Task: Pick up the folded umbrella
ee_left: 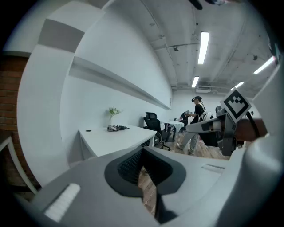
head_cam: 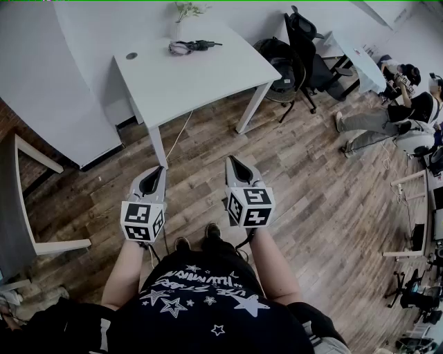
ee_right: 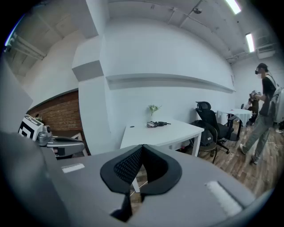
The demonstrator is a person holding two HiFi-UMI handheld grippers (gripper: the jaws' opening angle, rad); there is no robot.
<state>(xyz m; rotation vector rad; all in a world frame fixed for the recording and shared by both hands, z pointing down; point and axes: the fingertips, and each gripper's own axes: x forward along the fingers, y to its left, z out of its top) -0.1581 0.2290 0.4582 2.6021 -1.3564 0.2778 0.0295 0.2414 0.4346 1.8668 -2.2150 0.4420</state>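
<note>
folded umbrella (head_cam: 188, 47) on white table (head_cam: 201, 86)

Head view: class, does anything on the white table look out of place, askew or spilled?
Nothing stands out. The umbrella lies folded near the table's far edge beside an upright plant; nothing is spilled.

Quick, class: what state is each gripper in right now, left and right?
Left gripper: closed, holding nothing.
Right gripper: closed, holding nothing.
</note>
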